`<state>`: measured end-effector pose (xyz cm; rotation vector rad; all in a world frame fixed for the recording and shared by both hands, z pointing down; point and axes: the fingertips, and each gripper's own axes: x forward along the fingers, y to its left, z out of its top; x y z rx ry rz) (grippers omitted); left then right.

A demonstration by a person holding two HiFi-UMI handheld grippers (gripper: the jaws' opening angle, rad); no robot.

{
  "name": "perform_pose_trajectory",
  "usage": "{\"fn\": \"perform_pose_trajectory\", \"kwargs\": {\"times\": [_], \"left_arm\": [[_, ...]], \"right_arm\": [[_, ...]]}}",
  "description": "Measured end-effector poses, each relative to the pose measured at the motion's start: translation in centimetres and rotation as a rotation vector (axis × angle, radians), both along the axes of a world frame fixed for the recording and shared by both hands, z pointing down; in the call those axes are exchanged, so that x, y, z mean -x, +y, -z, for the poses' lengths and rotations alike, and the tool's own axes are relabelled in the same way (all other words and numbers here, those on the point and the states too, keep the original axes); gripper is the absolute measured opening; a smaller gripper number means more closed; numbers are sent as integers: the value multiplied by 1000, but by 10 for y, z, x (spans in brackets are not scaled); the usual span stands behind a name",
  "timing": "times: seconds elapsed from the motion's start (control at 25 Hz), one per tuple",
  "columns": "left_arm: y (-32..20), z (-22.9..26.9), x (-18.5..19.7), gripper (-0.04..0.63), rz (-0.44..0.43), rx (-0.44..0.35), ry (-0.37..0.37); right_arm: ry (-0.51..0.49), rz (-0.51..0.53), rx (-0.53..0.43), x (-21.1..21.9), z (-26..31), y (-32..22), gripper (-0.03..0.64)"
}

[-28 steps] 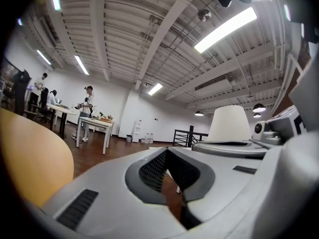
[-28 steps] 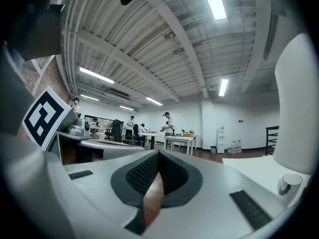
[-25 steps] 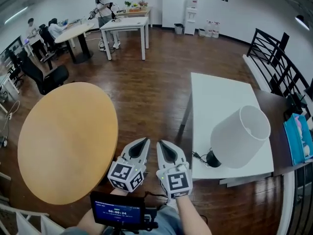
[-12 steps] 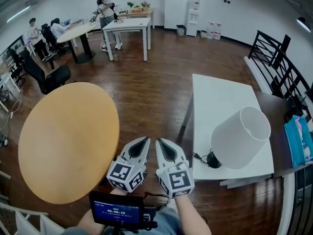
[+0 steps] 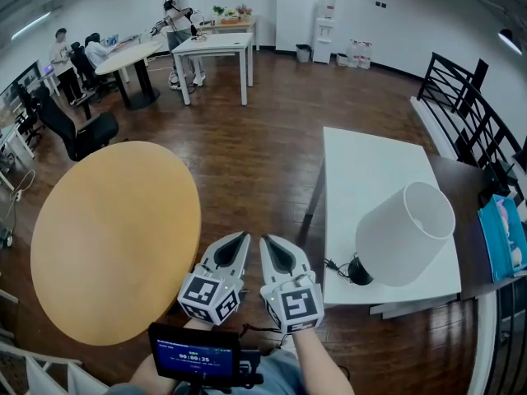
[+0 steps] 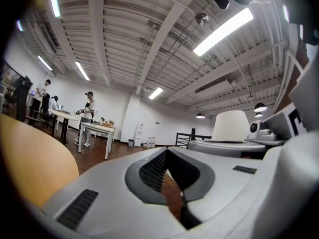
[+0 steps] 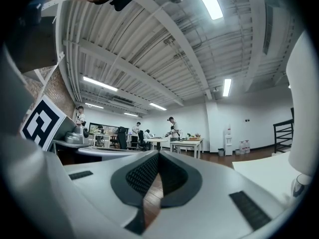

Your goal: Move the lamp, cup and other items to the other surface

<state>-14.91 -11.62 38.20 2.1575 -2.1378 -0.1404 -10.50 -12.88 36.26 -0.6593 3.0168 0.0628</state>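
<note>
A lamp with a big white shade (image 5: 403,233) and a black base (image 5: 359,268) stands near the front edge of the white rectangular table (image 5: 362,171) on the right. The round wooden table (image 5: 115,237) on the left is bare. My left gripper (image 5: 244,236) and right gripper (image 5: 265,239) are held side by side over the wood floor between the two tables, both shut and empty. In the left gripper view the shade (image 6: 230,126) rises beyond the shut left gripper (image 6: 167,152). The right gripper view has the shut right gripper (image 7: 158,156) and the shade (image 7: 305,108) at the right edge.
A black railing (image 5: 461,105) and a dark shelf with a blue item (image 5: 502,233) border the white table's right side. A small screen (image 5: 196,354) hangs below my grippers. Far off are an office chair (image 5: 82,130), more tables (image 5: 214,46) and people (image 5: 173,11).
</note>
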Motion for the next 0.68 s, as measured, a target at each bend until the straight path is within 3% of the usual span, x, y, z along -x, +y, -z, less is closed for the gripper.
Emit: {"fn": "perform_pose_trajectory", "kwargs": {"times": [0.24, 0.44, 0.68], "left_arm": [[1, -3, 0, 9, 7, -8, 9], [0, -2, 2, 9, 9, -3, 12], [0, -3, 5, 9, 13, 0, 15]], "right_arm": [[42, 20, 29, 0, 0, 6, 0], [5, 3, -2, 2, -3, 0, 0], [30, 14, 15, 5, -1, 3, 0]]}}
